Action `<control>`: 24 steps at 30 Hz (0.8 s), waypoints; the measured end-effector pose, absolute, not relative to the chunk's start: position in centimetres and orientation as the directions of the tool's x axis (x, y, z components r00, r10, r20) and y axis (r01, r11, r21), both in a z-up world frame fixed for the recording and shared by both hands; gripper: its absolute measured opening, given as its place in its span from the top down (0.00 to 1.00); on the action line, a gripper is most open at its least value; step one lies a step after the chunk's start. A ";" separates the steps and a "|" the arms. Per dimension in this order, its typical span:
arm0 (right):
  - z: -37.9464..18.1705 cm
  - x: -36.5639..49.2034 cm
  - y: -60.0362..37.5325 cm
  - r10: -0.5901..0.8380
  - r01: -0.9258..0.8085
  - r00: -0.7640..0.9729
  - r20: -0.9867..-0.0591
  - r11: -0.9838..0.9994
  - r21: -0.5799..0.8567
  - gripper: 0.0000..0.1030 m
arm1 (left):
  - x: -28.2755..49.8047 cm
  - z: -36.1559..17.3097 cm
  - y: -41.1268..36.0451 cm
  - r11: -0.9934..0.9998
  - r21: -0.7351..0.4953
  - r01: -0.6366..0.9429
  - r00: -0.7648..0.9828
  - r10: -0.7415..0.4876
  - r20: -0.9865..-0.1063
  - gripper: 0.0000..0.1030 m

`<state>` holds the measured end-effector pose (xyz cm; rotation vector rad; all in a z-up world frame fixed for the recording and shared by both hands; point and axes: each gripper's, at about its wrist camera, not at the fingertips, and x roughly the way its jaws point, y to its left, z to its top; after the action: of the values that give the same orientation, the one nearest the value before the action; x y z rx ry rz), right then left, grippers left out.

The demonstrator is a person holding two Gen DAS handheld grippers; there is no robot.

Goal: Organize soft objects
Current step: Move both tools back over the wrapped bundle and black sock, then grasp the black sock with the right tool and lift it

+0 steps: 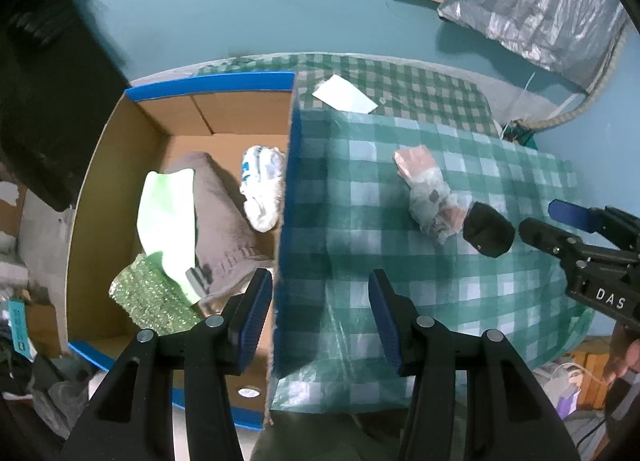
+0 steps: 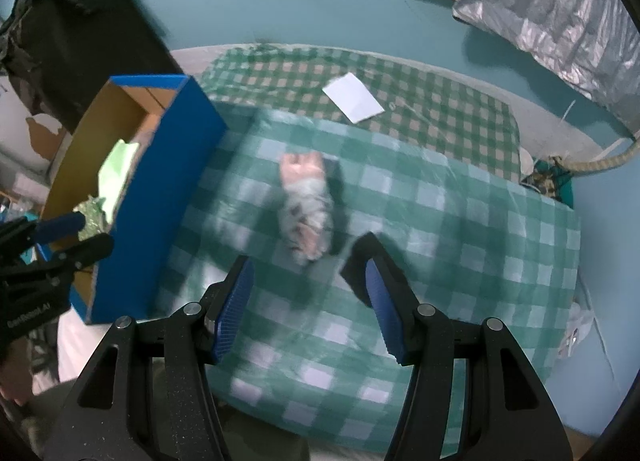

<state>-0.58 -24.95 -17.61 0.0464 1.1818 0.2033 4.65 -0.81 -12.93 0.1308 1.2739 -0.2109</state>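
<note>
A cardboard box (image 1: 282,197) with blue outer walls stands at the left of the green checked table cover (image 1: 400,261). Inside lie a grey towel (image 1: 224,217), a pale green cloth (image 1: 168,217), a glittery green cloth (image 1: 148,297) and a white-and-blue bundle (image 1: 262,189). On the cover rest a pink and grey plastic-wrapped bundle (image 1: 428,193) (image 2: 306,201) and a black soft lump (image 1: 488,229) (image 2: 356,265). My left gripper (image 1: 320,313) (image 2: 90,235) hangs open above the box's right wall, holding nothing. My right gripper (image 2: 310,301) (image 1: 540,219) is open and empty just short of the bundle, with the black lump by its right finger.
A white sheet of paper (image 1: 344,95) (image 2: 352,97) lies at the back of the table. A silver foil-covered thing (image 1: 540,1) stands at the far right by the teal wall. Dark fabric (image 1: 48,81) hangs left of the box. Clutter sits below the table's edges.
</note>
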 end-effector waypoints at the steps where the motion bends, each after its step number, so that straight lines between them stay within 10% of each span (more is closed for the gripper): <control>1: -17.9 -0.6 -25.3 0.179 -0.134 0.359 -0.916 0.981 0.140 0.44 | 4.7 -13.1 -1.1 0.972 -0.012 0.234 0.275 -0.078 -0.958 0.50; 24: -26.5 2.2 -26.8 0.147 -0.348 0.226 -0.963 0.936 0.061 0.44 | 6.3 -19.8 -7.8 0.923 0.052 0.381 0.238 -0.043 -0.970 0.50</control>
<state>2.19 -26.82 -26.49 -0.1806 1.3003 0.3436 6.28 -7.79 -19.79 0.3038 1.3036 -0.2969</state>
